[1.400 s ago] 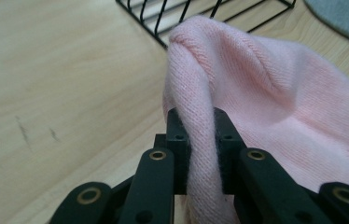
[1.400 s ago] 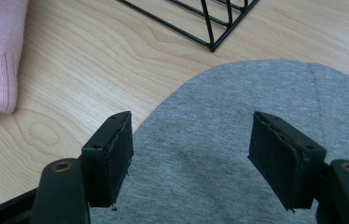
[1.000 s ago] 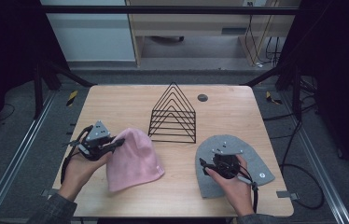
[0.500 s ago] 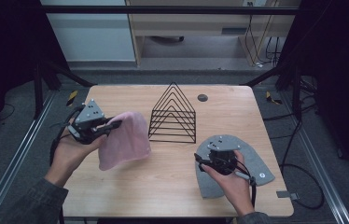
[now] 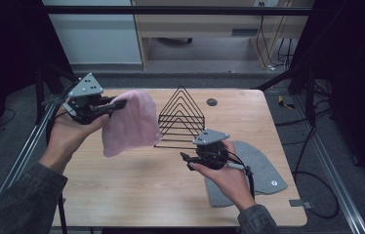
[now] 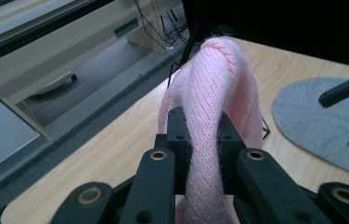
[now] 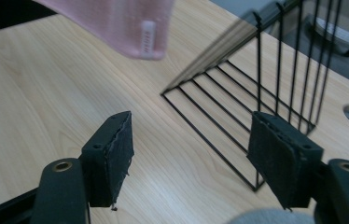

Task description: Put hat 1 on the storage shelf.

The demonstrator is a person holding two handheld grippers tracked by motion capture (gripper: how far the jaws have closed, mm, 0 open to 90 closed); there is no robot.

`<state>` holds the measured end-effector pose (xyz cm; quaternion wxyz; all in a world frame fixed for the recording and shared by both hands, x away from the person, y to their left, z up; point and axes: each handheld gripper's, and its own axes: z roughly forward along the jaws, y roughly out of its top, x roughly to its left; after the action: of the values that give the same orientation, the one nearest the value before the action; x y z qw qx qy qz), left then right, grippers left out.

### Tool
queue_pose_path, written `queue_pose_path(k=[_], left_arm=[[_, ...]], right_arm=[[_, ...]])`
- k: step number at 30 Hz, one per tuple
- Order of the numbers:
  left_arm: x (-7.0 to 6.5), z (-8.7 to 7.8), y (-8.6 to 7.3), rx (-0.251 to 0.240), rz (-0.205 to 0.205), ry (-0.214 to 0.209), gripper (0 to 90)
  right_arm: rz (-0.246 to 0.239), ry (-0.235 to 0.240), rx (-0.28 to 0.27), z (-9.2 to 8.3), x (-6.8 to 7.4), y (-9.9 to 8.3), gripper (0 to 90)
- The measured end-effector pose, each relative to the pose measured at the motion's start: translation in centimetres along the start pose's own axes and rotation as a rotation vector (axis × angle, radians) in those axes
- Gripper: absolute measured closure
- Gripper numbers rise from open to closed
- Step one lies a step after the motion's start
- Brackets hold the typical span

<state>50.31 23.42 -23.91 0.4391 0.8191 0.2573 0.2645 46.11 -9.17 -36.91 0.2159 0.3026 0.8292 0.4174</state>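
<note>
Pink knit fills the grip of your left gripper [image 6: 199,140]: its jaws are clamped on a fold of the pink beanie [image 5: 131,123], which hangs in the air from that claw, clear of the wooden table [image 5: 136,195], its free end dropping down and to the right toward the black wire rack [image 5: 183,117]. Your right gripper [image 7: 191,154] has its jaws apart with nothing between them, and they have just been closing a little; it hovers above the tabletop, with the rack just ahead of its pads and a corner of the pink beanie above and beyond them. Just behind and below that claw, the grey beanie [image 5: 258,170] lies flat on the table.
</note>
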Motion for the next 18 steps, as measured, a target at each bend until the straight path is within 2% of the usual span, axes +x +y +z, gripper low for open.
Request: queue_pose_path(k=[2,7,12,18], left_arm=[[0.1,-0.2,0.5,-0.009,0.002,0.007,80.8],[0.0,-0.5,1.2,-0.010,0.009,0.005,80.8],[-0.1,-0.5,1.6,-0.013,0.009,0.001,80.8],[-0.1,-0.5,2.0,-0.024,-0.006,-0.007,80.8]], right_arm=[[-0.003,0.037,0.001,0.2,0.2,1.0,32.4],[-0.029,0.065,0.013,0.9,0.6,2.7,33.6],[-0.036,0.082,0.026,1.8,0.8,3.4,35.2],[-0.037,0.099,0.043,2.1,0.5,3.9,38.7]])
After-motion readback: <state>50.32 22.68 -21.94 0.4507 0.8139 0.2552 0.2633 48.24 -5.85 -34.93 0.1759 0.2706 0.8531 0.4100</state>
